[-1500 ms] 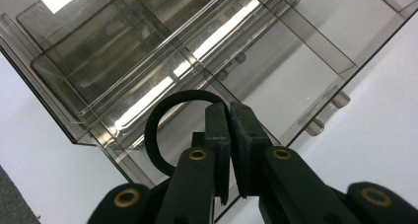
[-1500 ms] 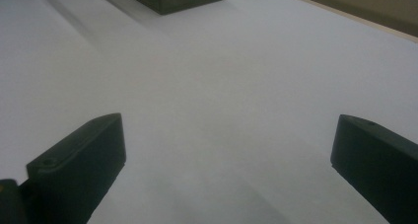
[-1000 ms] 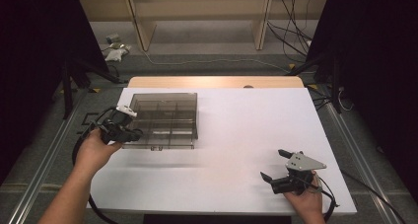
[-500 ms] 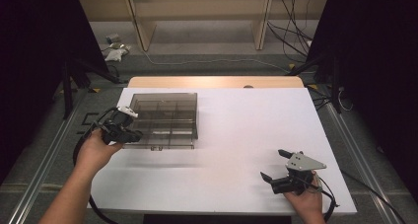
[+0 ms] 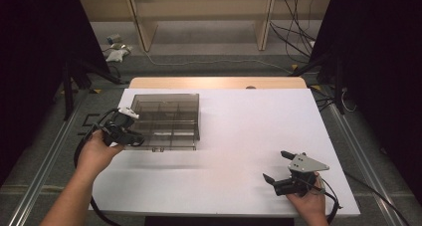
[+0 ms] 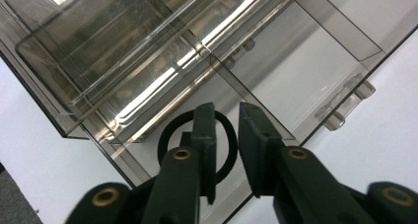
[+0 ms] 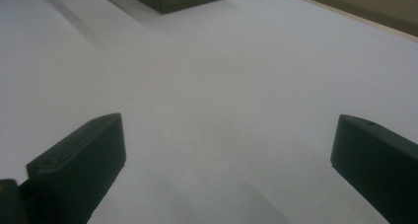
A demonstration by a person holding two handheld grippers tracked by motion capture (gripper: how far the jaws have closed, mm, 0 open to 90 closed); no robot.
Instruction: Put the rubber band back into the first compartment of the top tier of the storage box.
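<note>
Ring (image 6: 197, 147): a black ring is seen in the left gripper view, lying in the near corner compartment of the smoky clear box (image 5: 166, 120), just behind the tips of the left gripper (image 6: 226, 118). The jaws of that gripper have just been opening; a narrow gap is shown between them, nothing is pressed by the pads, and the ring is judged released into the compartment. In the high view the left gripper (image 5: 130, 136) is held at the box's near-left edge, on the left part of the white bench (image 5: 249, 136).

Risks, as judged from here: the ring could be snagged by a jaw tip and dragged out again if the gripper is withdrawn while one jaw is overlapping the loop; the light box could be nudged or tipped if the wall is struck on the way out.

Surroundings: the right gripper (image 5: 278, 167) is rested near the bench's front right corner, well apart from the box, its jaws spread wide with nothing between them. The remaining compartments are seen to hold nothing. The box's front latch (image 6: 345, 105) is seen beside the jaws. Withdrawal is obstructed only by the dividers and the near wall.
</note>
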